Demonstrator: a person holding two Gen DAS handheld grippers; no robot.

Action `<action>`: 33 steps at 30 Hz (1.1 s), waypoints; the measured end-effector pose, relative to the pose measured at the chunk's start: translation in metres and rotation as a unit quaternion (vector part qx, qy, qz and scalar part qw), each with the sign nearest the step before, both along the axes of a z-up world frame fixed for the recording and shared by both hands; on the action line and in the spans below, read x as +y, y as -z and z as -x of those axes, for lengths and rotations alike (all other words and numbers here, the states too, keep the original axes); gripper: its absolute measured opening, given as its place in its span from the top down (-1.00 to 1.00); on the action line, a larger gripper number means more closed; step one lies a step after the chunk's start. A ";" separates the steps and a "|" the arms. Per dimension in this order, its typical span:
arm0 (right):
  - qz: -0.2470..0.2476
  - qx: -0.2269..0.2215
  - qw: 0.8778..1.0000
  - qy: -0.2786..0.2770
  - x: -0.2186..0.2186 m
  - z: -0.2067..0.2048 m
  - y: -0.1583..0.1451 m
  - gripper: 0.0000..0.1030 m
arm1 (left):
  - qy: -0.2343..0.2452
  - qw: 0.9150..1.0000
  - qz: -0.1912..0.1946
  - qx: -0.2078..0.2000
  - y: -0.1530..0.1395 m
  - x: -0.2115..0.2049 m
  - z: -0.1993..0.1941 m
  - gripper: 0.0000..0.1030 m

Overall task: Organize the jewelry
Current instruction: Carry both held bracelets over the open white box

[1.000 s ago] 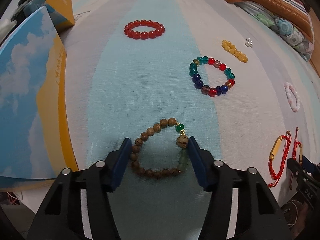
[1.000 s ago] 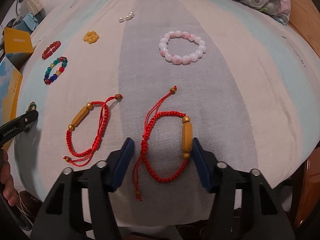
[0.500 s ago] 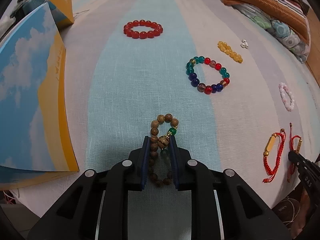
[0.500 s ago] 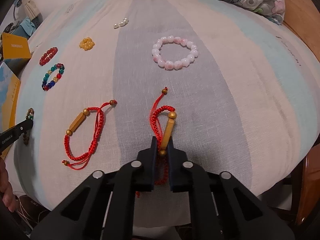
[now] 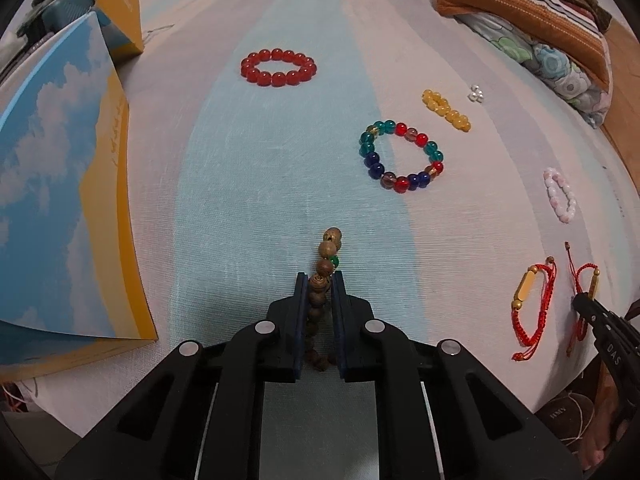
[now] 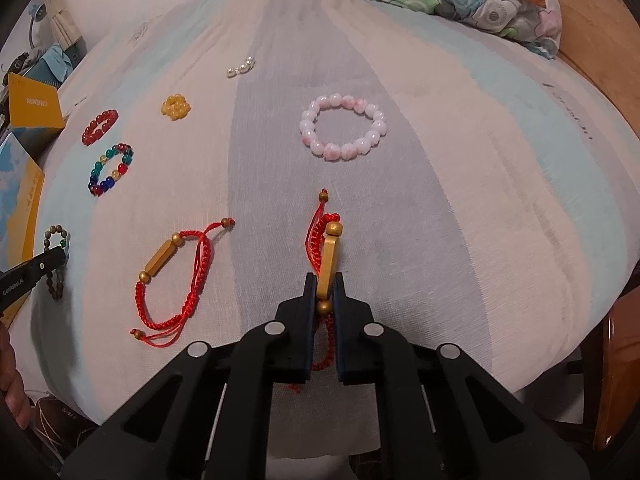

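Both grippers are engaged on the striped pastel bedsheet, each with one bracelet.

Left gripper: the jaws are pressed together on the brown wooden-bead bracelet with a green bead, which is squeezed flat into a narrow double strand. Several beads project beyond the fingertips; the remainder trails back between the fingers.

Right gripper: the jaws pinch the red braided-cord bracelet with a gold tube bead. The grip sits on the lower end of the tube, with the cord loop and its knotted tail reaching forward over the sheet.

Judged procedure for the step in hand, lifting and carrying both pieces:
1. Raise each gripper straight up before any sideways travel, so the hanging beads and cord clear the fabric and do not drag.
2. Hold jaw pressure constant. Round wooden beads may roll out of a loosening grip; the smooth tube may slip lengthwise.
3. Keep the right-hand path clear of the second red cord bracelet, which lies near on the left.
4. Route the left gripper away from the multicoloured glass-bead bracelet ahead.

The blue-and-yellow cardboard box at the left edge appears the likely destination; this cannot be confirmed.
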State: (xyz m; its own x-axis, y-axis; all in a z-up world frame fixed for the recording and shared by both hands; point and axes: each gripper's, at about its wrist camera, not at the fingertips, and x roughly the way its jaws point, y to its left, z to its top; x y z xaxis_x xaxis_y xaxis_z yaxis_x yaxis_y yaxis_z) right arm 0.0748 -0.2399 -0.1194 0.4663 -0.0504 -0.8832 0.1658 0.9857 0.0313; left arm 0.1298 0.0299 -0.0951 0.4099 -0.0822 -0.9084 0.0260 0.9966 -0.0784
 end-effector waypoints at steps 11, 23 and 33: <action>0.002 -0.015 1.000 0.004 0.000 0.002 -0.006 0.87 | 0.006 1.000 0.011 -0.012 -0.008 -0.001 0.003 0.79; -0.001 -0.032 0.999 0.004 0.002 0.004 -0.018 0.87 | 0.009 0.999 0.015 -0.028 -0.025 -0.005 0.009 0.79; -0.005 -0.064 0.998 -0.004 0.017 0.004 -0.055 0.87 | 0.031 0.998 0.016 -0.047 -0.059 -0.011 0.016 0.79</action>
